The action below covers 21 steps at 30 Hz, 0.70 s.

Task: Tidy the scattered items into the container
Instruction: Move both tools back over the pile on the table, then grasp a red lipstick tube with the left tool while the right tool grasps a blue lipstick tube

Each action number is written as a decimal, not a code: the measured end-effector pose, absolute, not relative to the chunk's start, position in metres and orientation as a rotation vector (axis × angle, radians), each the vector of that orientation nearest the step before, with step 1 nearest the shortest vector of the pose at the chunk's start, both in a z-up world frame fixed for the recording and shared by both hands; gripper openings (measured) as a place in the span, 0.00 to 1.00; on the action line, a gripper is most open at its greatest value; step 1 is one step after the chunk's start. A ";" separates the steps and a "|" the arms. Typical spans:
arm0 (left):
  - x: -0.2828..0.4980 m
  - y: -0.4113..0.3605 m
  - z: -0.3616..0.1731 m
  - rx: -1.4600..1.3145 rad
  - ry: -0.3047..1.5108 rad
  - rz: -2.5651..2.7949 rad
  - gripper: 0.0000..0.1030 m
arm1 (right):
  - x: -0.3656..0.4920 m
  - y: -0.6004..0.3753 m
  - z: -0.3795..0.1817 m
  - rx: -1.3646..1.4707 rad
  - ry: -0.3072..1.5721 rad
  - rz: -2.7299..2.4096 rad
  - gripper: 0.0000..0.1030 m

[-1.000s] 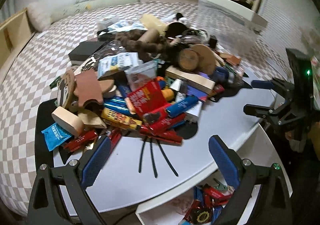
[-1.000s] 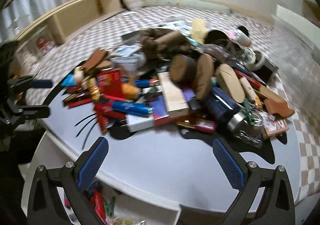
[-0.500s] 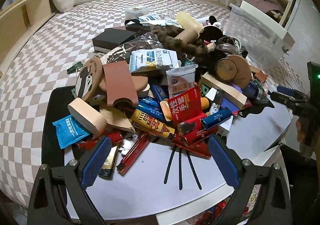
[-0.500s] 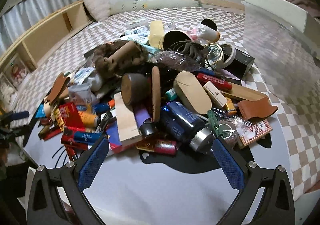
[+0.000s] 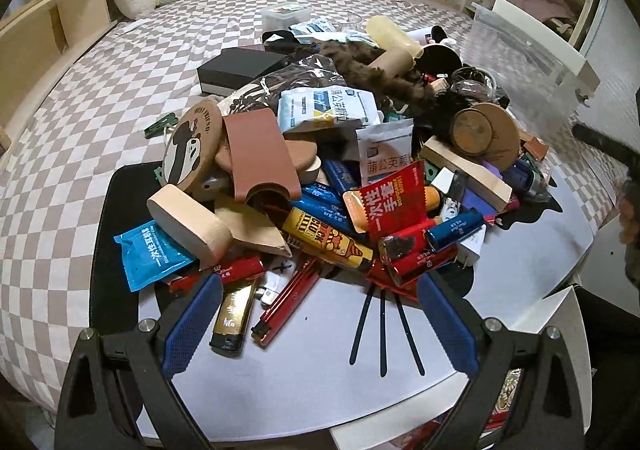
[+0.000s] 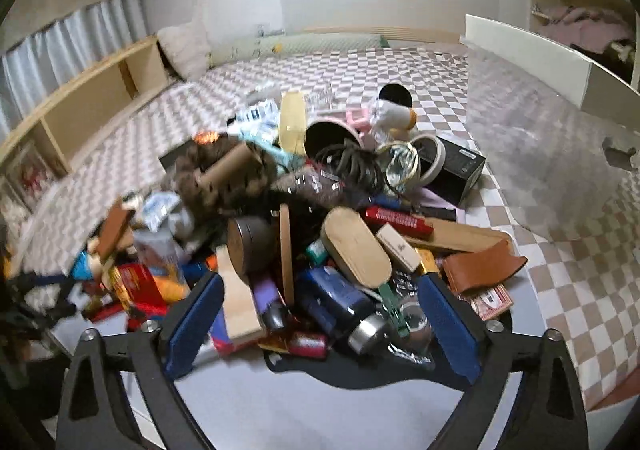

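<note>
A heap of small items covers a white board (image 5: 280,378) laid on a checkered bed. My left gripper (image 5: 320,316) is open and hangs low over the heap's near edge. A gold lighter (image 5: 234,320) and red sticks (image 5: 286,300) lie between its blue pads. A white container's rim (image 5: 400,408) shows at the bottom right, with packets (image 5: 504,390) inside. My right gripper (image 6: 322,324) is open too, low over a blue bottle (image 6: 340,306) with a silver cap and a wooden block (image 6: 240,302). Nothing is held by either gripper.
A clear plastic bin (image 5: 532,62) with a white lid stands right of the heap, also seen as the clear plastic bin (image 6: 540,154) in the right wrist view. A black box (image 5: 240,70) lies behind the heap. Wooden shelves (image 6: 92,106) line the bed's far left. A brown leather pouch (image 6: 484,266) rests at the heap's right.
Both grippers have moved in closer to the heap and stayed open. The left view has swung off the container toward the heap's left side; the right view is blurred by motion.
</note>
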<state>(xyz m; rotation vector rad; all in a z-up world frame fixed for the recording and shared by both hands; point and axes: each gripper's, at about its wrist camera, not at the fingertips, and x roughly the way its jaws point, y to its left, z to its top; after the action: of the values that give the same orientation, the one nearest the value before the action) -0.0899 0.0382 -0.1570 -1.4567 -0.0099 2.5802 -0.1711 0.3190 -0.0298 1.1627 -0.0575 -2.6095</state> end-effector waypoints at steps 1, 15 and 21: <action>-0.090 0.039 -0.158 -1.457 -0.002 2.580 0.95 | -0.174 0.320 -0.029 1.178 -0.075 -2.608 0.65; -0.095 0.033 -0.183 -1.520 0.126 2.539 0.92 | -0.173 0.293 -0.091 1.345 0.025 -2.477 0.44; -0.097 0.032 -0.206 -1.560 0.244 2.481 0.69 | -0.164 0.272 -0.102 1.355 0.045 -2.364 0.44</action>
<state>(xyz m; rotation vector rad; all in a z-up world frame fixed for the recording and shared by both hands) -0.0966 0.0321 -0.2061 -1.5605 0.2441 2.4809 -0.1645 0.2718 -0.1016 1.3545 0.0450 -2.3643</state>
